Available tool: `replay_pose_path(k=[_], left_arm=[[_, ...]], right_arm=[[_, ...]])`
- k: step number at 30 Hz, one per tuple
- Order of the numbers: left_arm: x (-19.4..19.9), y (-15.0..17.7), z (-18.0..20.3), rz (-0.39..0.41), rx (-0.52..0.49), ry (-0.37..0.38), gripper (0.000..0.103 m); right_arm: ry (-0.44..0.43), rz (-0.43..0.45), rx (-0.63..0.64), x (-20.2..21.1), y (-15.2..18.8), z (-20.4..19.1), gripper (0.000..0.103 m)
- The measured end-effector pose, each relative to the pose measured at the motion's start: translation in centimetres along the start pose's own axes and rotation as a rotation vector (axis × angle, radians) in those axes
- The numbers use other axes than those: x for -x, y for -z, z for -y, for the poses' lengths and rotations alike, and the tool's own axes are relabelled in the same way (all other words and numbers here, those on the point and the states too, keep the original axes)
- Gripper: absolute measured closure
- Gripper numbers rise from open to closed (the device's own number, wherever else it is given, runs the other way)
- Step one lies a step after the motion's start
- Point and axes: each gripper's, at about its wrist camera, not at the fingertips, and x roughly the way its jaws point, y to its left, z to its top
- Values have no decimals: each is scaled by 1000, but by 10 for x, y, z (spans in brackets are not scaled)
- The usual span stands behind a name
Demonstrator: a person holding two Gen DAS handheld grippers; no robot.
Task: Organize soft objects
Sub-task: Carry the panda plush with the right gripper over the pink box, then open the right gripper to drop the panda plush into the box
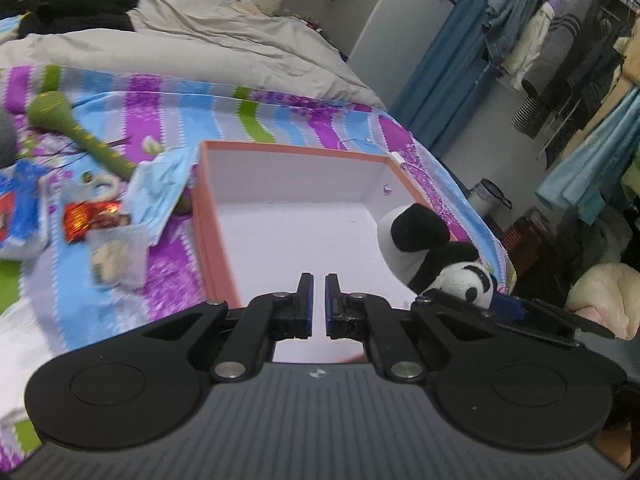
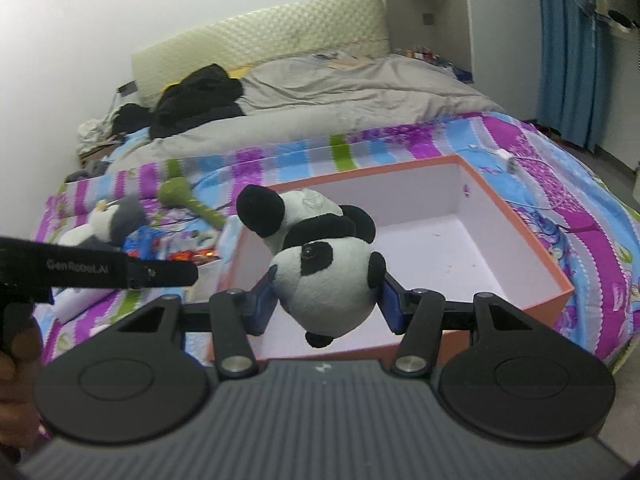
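Observation:
A plush panda (image 2: 320,268) hangs above the near part of the orange box (image 2: 532,236), its head squeezed between the blue pads of my right gripper (image 2: 326,300), which is shut on it. In the left wrist view the same panda (image 1: 424,256) shows at the box's right wall. My left gripper (image 1: 319,300) hovers over the near edge of the orange box (image 1: 208,216), shut with nothing between its pads. The box's white inside is bare. A green plush toy (image 1: 80,132) lies on the bedspread left of the box, and a grey and white plush (image 2: 112,224) lies further left.
Snack packets (image 1: 84,220) and a light blue cloth (image 1: 160,192) lie scattered left of the box. A grey duvet (image 2: 340,92) and black clothes (image 2: 200,100) cover the far bed. A white cable (image 2: 508,158) lies beyond the box. Hanging clothes (image 1: 560,48) fill the right side.

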Motion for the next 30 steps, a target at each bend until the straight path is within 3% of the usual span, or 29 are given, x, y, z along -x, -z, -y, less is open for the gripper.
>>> replay_pose_path(k=[7, 16, 19, 22, 30], left_arm=[[-60, -30, 9, -81, -26, 23, 96], [-120, -46, 12, -167, -59, 14, 95], [-130, -47, 11, -185, -56, -12, 95], [-133, -46, 9, -187, -49, -18, 95], [-121, -43, 6, -160, -52, -29, 94]], right_arm=[[43, -30, -38, -31, -10, 31, 46], [66, -102, -78, -79, -16, 57, 44], [32, -138, -89, -91, -16, 63, 44], [51, -152, -85, -97, -14, 64, 42], [38, -159, -89, -95, -11, 63, 42]])
